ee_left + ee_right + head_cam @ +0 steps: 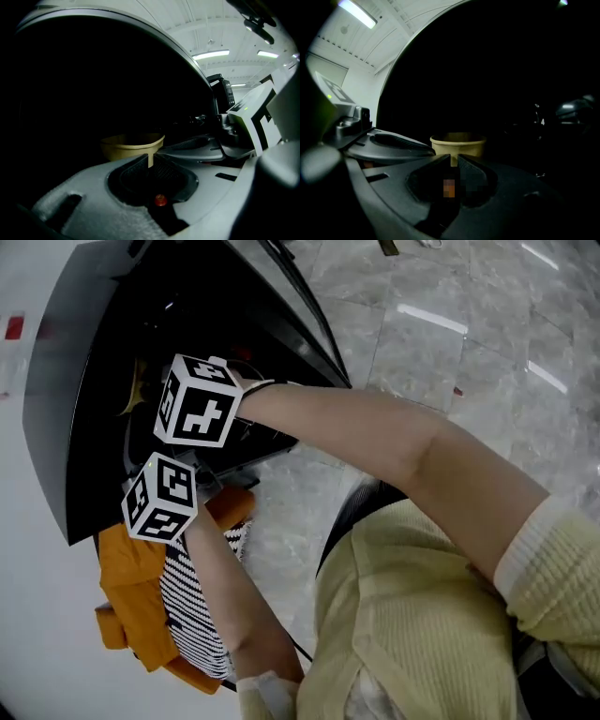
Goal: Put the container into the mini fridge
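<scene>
Container [458, 143]: tan, open-topped, upright in the dark interior of the mini fridge [66, 418], just beyond my jaw tips in both gripper views.
Left gripper [150, 158]: jaws together save a hairline slit; the container's tan showed through it; I saw nothing clamped.
Right gripper [453, 160]: jaws likewise closed to a thin slit, aimed at the container's front wall, nothing clamped.
Relative position: grippers lay side by side, each visible at the edge of the other's view, both reaching into the fridge opening.
Marker cubes: the left's [159, 498] sat just below the right's [197, 399] in the head view.
Arm: pale yellow knit sleeve [553, 568] ended near my right elbow.
Beside left forearm: orange fabric [127, 587] and a black-and-white striped piece [192, 601]; I could not identify them.
Floor: grey marble tiles [450, 343].
</scene>
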Tool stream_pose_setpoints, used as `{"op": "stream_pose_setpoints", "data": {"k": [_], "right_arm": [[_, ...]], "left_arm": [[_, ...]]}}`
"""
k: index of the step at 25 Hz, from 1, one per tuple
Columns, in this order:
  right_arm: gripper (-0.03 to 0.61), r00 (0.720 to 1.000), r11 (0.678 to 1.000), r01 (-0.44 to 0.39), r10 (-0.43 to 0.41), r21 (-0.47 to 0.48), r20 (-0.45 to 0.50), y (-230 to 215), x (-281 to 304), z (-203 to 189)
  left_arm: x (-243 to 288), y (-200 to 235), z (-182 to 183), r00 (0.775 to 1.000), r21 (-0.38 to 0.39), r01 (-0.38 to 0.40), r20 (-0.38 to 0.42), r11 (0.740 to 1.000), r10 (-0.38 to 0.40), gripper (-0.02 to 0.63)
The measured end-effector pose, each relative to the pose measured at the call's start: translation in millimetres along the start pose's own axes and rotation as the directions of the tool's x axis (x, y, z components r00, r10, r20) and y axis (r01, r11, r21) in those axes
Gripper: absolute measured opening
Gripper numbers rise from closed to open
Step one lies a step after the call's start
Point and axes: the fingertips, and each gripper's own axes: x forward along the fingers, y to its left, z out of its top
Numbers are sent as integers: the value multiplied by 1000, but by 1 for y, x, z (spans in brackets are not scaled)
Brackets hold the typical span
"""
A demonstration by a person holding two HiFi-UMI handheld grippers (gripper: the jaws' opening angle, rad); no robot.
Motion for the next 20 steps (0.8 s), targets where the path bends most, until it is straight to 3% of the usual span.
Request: {"op": "stream_pose_setpoints", "data": {"k": [9, 20], "right_arm": [[34, 1000, 1000, 16, -16, 4, -2, -4, -11, -8], [34, 999, 999, 34, -34, -6, -1, -10, -56, -19]], "left_arm": [[0, 1, -8, 1000, -20, -5, -7, 1000, 5, 51], [-16, -36, -8, 999, -86, 21, 43, 996, -18, 51]]}}
